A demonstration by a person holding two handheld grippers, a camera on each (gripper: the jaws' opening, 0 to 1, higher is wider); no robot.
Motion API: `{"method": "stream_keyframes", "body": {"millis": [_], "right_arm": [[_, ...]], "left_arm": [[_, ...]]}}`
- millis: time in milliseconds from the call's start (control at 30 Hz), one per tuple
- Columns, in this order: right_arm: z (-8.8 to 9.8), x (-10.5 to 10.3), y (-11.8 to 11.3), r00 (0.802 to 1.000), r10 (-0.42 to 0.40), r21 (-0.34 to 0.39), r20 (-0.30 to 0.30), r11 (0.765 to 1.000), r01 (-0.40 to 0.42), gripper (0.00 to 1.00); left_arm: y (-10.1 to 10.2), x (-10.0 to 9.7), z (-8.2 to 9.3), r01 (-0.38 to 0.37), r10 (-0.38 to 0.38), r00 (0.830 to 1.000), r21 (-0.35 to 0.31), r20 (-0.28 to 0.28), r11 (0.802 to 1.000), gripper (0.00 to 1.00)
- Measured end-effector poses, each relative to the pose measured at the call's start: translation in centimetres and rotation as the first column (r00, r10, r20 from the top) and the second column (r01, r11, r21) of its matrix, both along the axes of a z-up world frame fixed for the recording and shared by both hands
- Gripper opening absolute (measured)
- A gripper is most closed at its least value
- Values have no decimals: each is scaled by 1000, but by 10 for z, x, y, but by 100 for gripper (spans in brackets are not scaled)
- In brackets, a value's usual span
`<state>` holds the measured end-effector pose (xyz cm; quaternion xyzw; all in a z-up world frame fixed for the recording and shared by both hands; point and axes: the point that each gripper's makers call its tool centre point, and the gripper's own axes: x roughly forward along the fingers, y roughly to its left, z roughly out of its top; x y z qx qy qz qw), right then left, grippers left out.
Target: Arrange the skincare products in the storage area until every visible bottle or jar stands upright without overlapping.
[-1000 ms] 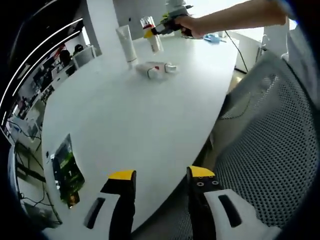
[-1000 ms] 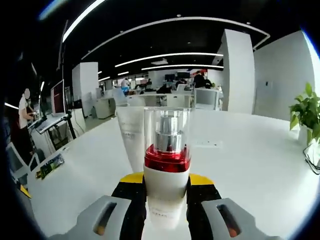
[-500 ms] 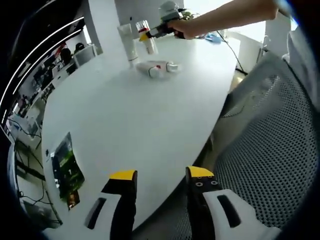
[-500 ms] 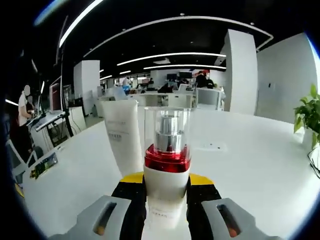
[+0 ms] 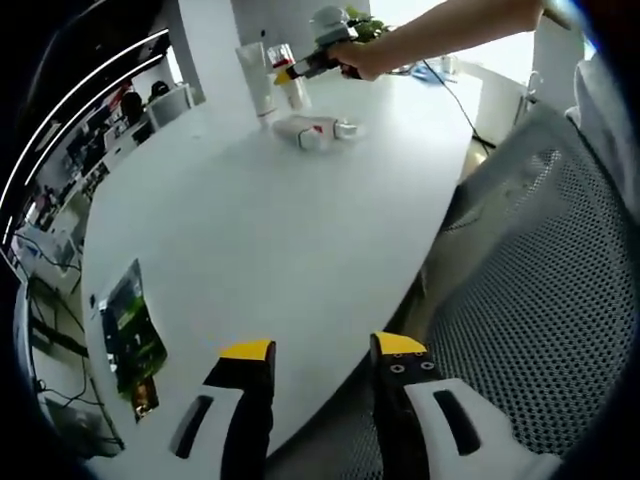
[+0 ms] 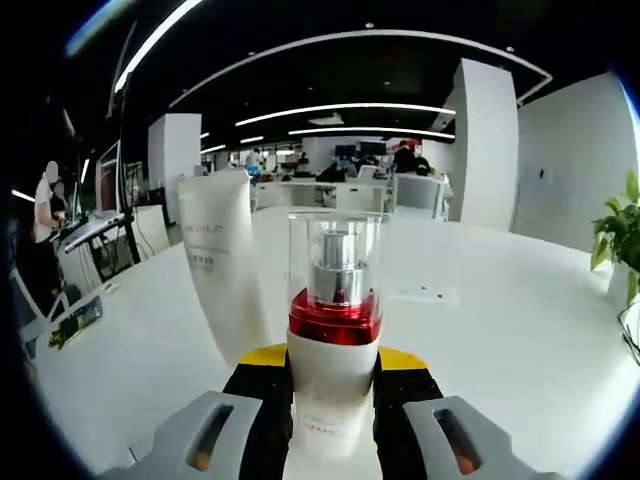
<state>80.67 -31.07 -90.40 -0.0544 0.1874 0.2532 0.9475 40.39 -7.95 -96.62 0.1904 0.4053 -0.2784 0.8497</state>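
At centre frame, the right gripper [image 6: 332,378] clamps an upright pump bottle [image 6: 333,315] beside a white tube [image 6: 222,260]; the left gripper [image 5: 322,352], jaws apart and empty, hovers at the table [image 5: 270,240] edge, bottom of frame.

bare table [image 5: 260,230] ahead, tube [image 6: 222,262] left

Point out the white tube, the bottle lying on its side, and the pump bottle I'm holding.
white tube [image 6: 222,265]: right gripper view, printed front.
lying bottle [image 5: 318,131]: left gripper view, its side.
pump bottle [image 6: 334,330]: right gripper view, red collar.
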Motion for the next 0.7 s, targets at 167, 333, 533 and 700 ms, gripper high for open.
{"method": "stream_keyframes", "body": {"millis": [167,333,533,700], "right_arm": [[-1,3,1,1000,1,7,8,1000,-1,25],[0,4,1,998,9,5,55,1000,-10,25],[1,-3,-2,993,7,36,120,999,-11,26],[3,-4,0,990,9,39,139,999,-15,26]], "left_arm": [[0,-1,-1,0,0,1000,3,-6,1000,34],[0,-1,-1,1,-1,1000,4,-5,1000,34],[0,-1,-1,2,-2,1000,1,-8,1000,34],[0,-2,-2,5,-5,1000,2,-12,1000,33]]}}
